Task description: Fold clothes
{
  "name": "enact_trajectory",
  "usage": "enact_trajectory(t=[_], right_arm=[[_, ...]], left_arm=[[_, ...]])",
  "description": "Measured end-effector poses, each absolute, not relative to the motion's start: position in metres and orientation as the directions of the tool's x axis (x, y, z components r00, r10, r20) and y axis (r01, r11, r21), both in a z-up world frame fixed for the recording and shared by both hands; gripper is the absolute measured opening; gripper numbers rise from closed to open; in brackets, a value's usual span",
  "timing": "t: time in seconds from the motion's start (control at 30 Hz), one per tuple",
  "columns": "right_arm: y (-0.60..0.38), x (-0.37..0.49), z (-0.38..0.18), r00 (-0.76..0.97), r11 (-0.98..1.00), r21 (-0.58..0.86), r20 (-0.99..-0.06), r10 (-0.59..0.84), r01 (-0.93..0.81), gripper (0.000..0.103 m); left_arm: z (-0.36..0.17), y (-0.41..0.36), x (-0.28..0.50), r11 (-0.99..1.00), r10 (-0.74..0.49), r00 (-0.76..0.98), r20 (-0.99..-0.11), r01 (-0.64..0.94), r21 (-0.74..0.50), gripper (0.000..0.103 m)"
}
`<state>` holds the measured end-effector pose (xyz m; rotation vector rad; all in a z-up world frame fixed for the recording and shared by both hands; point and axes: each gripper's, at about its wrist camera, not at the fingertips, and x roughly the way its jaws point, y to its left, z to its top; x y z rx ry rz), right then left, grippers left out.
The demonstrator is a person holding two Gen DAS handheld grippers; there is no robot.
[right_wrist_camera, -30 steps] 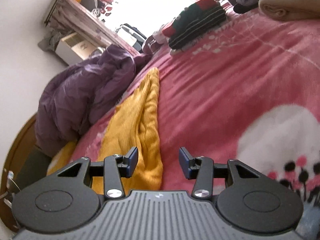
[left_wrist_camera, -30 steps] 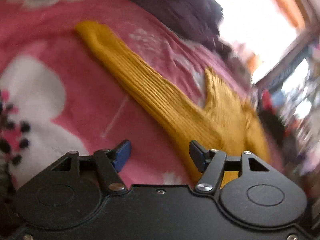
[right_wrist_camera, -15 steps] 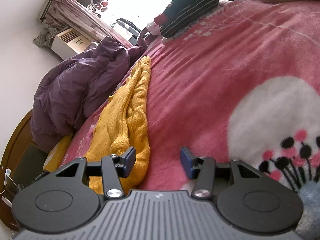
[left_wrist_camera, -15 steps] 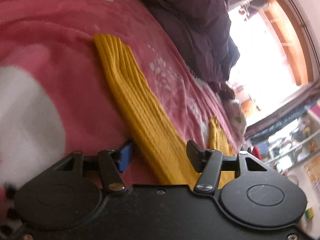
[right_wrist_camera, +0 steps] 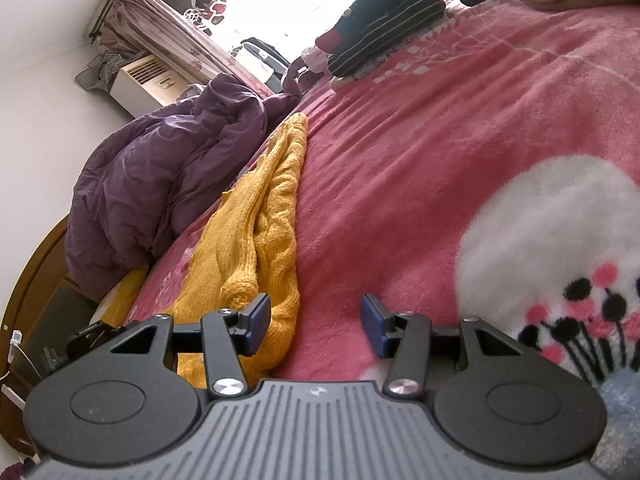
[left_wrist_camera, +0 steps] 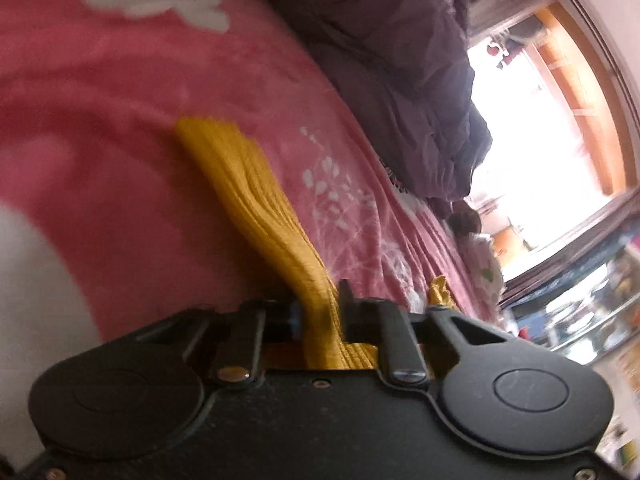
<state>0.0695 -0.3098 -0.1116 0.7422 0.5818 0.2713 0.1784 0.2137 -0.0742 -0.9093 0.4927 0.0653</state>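
On the pink bed (right_wrist_camera: 420, 184), the left gripper (left_wrist_camera: 318, 312) pinches the yellow sweater's (left_wrist_camera: 256, 200) ribbed sleeve; the right gripper (right_wrist_camera: 316, 320) gapes wide, holding nothing.

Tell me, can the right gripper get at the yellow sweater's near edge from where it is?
Probably yes. The right gripper is open just above the pink blanket, and the yellow knit sweater lies right beside its left finger with nothing between them. The left gripper already pinches the sweater's ribbed end.
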Motion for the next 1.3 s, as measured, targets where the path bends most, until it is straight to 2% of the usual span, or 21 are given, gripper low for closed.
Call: enact_trajectory(t=[0.27, 0.5, 1.0, 1.07, 1.13, 1.17, 1.3], right_arm=[[-0.310, 0.070, -0.112, 0.810, 0.712, 0.701, -0.399, 0.430, -0.033, 0.050], [-0.310, 0.070, -0.112, 0.810, 0.715, 0.698, -0.398, 0.430, -0.037, 0.050], [-0.310, 0.068, -0.113, 0.810, 0.723, 0.690, -0.395, 0.433, -0.050, 0.050], [-0.310, 0.067, -0.113, 0.810, 0.722, 0.690, -0.394, 0.435, -0.052, 0.050], [-0.311, 0.066, -0.112, 0.809, 0.718, 0.694, -0.392, 0.438, -0.052, 0.050], [-0.311, 0.066, -0.112, 0.809, 0.715, 0.698, -0.391, 0.440, -0.052, 0.050], [-0.316, 0.064, -0.110, 0.810, 0.689, 0.723, -0.376, 0.449, -0.047, 0.050]], left_arm=[[-0.031, 0.164, 0.176, 0.807, -0.164, 0.916, -0.365, -0.089, -0.584, 0.009], [-0.015, 0.101, 0.179, 0.905, -0.226, 0.912, -0.344, 0.065, -0.421, 0.008], [-0.018, -0.039, 0.169, 0.932, -0.343, 0.867, -0.363, 0.363, -0.013, 0.008], [-0.024, -0.053, 0.169, 0.906, -0.386, 0.829, -0.406, 0.423, 0.002, 0.009], [-0.031, -0.060, 0.171, 0.863, -0.465, 0.759, -0.456, 0.503, -0.044, 0.034], [-0.033, -0.062, 0.167, 0.858, -0.475, 0.756, -0.450, 0.511, -0.045, 0.050], [-0.028, -0.056, 0.155, 0.835, -0.512, 0.743, -0.431, 0.547, -0.050, 0.051]])
